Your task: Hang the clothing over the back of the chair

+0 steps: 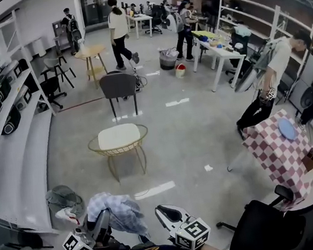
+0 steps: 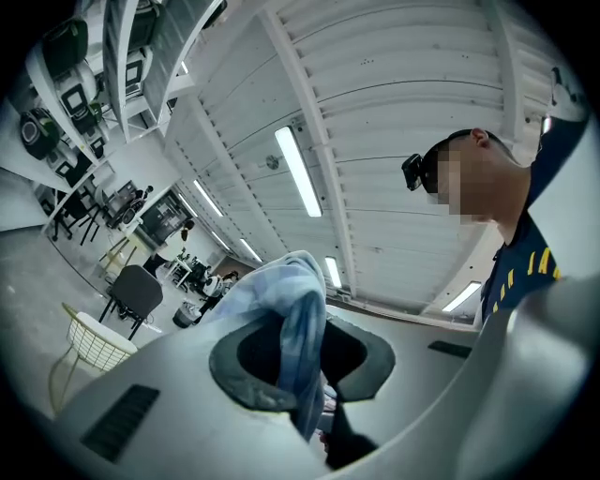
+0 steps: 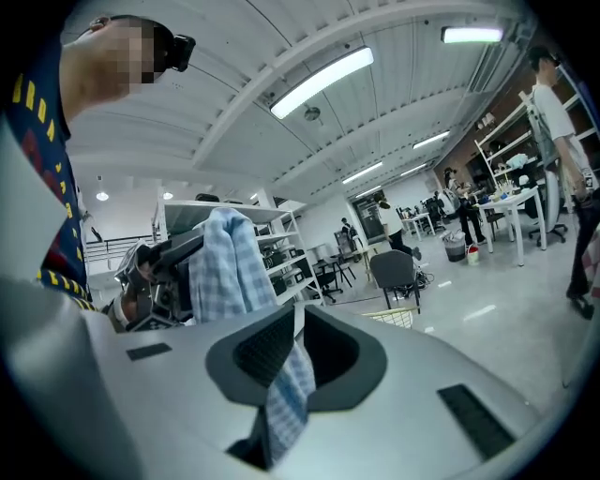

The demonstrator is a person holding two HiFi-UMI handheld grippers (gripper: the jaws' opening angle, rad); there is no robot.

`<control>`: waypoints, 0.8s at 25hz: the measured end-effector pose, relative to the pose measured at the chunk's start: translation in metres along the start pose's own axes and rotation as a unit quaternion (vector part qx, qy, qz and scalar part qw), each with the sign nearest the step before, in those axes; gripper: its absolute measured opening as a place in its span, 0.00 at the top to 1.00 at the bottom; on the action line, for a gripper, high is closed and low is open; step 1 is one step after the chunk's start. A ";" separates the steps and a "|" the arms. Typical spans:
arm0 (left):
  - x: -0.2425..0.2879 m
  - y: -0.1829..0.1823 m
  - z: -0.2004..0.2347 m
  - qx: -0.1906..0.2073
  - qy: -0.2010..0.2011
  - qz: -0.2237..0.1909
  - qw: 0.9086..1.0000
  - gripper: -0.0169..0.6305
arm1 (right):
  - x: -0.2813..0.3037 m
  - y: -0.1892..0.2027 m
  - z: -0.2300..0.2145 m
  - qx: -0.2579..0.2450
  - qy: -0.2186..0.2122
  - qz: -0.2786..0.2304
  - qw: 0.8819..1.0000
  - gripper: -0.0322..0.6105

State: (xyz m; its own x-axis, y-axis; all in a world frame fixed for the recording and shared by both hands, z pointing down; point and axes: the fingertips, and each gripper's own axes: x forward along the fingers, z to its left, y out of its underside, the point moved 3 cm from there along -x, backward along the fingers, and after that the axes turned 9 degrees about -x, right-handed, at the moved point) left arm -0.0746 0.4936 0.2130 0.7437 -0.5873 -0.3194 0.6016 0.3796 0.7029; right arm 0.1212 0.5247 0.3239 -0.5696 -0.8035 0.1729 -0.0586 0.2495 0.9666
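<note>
The clothing, a pale blue checked piece, hangs bunched between the two grippers at the bottom edge of the head view, close to the person's body. The left gripper has its jaws closed on a fold that rises above them and drapes down between the pads. The right gripper likewise pinches a narrow strip of the same cloth, which stretches across to the left one.

Straight ahead lies open grey floor. On it stands a wire chair with a cream seat, and beyond that a grey chair, its back toward the camera. White shelving runs along the left edge. A black office chair sits low at the right, just beside a red-checked worktop. A person stands behind that worktop.
</note>
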 end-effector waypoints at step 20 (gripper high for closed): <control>0.041 -0.049 0.162 -0.046 -0.032 0.007 0.998 0.89 | 0.150 -0.009 -0.053 0.009 0.011 0.037 0.999 0.89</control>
State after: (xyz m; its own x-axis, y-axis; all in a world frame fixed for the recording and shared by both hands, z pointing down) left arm -0.1207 0.3354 0.2684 0.7339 -0.6249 -0.2663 0.6176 0.4507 0.6445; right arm 0.0794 0.3734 0.3509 -0.5543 -0.7943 0.2486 -0.0308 0.3181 0.9475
